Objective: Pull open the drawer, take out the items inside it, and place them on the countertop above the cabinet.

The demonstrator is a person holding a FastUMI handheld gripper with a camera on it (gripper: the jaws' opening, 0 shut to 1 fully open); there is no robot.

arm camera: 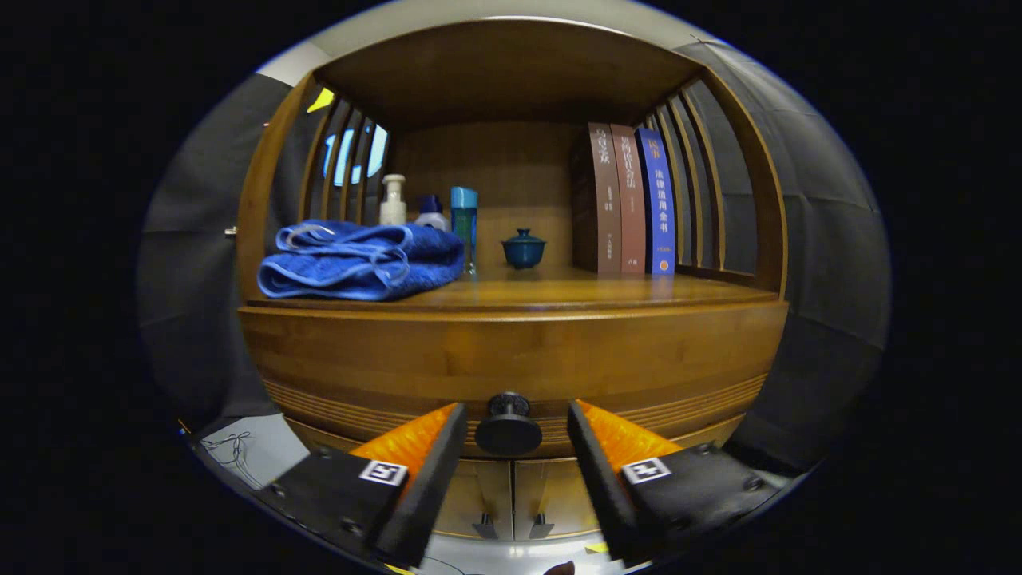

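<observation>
Straddling round dark knob (509, 427) — gripper (516, 427) open.

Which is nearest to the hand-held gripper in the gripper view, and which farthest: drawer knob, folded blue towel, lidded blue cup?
1. Drawer knob: between the open fingers of the hand-held gripper, untouched.
2. Folded blue towel: at the countertop's front edge, left.
3. Lidded blue cup: farther back, near the middle.

my claw (511, 447) hangs open, its fingers either side of the closed drawer's knob (509, 427); a folded blue towel (359, 259) lies on the tabletop (559, 291).
</observation>
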